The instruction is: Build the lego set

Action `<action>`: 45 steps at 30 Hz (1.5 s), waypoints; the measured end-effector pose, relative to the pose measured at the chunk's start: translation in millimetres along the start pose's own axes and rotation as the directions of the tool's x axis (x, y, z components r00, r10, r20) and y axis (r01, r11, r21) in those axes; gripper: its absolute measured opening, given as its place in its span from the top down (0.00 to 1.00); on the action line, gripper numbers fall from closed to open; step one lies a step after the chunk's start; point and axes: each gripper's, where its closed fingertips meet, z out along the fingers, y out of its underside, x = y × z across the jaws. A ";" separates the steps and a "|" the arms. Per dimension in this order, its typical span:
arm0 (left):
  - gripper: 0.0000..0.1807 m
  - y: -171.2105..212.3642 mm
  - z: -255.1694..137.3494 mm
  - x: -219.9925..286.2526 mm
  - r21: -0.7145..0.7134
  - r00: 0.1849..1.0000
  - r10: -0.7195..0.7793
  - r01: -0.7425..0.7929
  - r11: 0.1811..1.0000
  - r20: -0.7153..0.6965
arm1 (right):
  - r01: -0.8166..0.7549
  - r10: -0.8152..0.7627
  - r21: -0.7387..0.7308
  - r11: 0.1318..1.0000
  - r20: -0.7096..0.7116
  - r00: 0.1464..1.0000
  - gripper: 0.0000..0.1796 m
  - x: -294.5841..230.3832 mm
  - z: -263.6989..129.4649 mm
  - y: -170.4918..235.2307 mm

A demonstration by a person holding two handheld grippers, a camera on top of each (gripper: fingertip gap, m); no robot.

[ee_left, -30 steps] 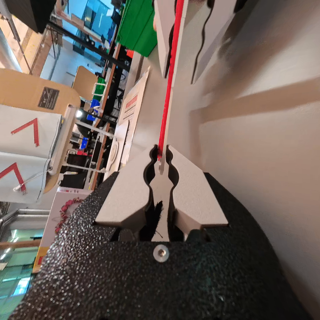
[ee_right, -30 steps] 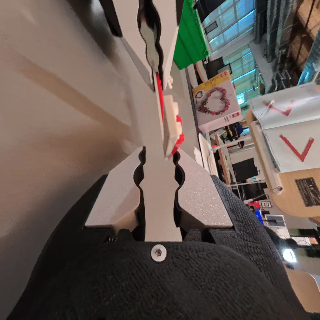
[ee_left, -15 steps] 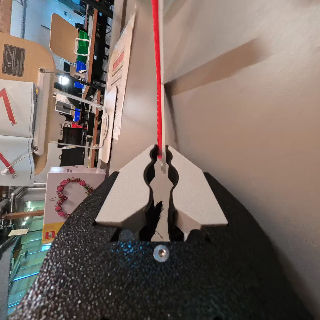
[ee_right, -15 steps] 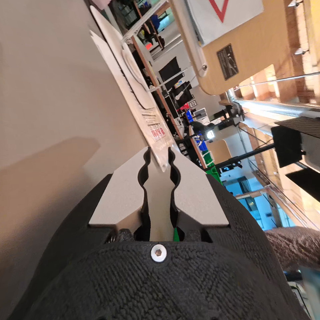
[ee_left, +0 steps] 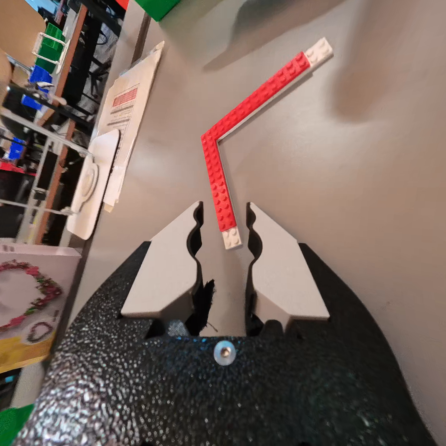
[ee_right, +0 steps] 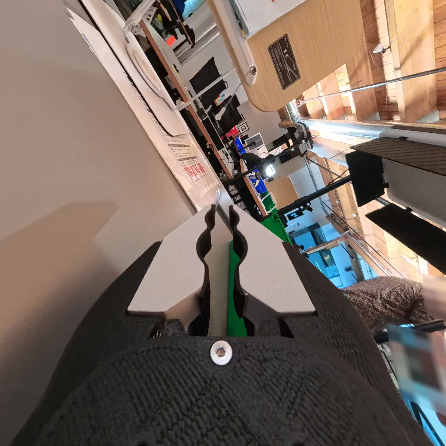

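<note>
Both wrist views rolled sideways, low over table (ee_left: pixel 337 217); share paper sheet (ee_right: pixel 190 166)

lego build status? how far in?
Done: red-and-white L-shaped strip assembled, lying on the table. In hand: nothing; left gripper open around its white end, right gripper empty, nearly closed. Left: most of the build; no other loose bricks visible.

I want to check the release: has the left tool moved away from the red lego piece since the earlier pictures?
Yes. The left tool has opened and drawn back; the red lego piece now lies free on the grey table.
</note>
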 end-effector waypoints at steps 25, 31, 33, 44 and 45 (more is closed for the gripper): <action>1.00 -11.7 -92.5 -109.8 0.678 0.710 -0.587 0.211 0.704 0.389 | -0.598 0.529 0.336 0.728 0.280 0.801 1.00 -0.4 -50.8 -98.2; 1.00 -8.1 -94.6 -111.3 0.680 0.702 -0.593 0.212 0.702 0.394 | -0.531 0.475 0.350 0.772 0.238 0.847 1.00 -2.3 -57.6 -100.1; 1.00 -8.0 -94.1 -110.8 0.684 0.705 -0.597 0.218 0.696 0.383 | -0.486 0.434 0.372 0.791 0.220 0.874 1.00 -4.2 -59.5 -104.7; 1.00 -14.8 -88.5 -102.7 0.683 0.751 -0.559 0.202 0.702 0.352 | -0.457 0.403 0.390 0.799 0.216 0.889 1.00 -6.1 -53.0 -105.8; 1.00 -14.6 -87.9 -102.5 0.681 0.752 -0.558 0.205 0.703 0.350 | -0.467 0.415 0.390 0.794 0.216 0.884 1.00 -4.4 -53.0 -104.6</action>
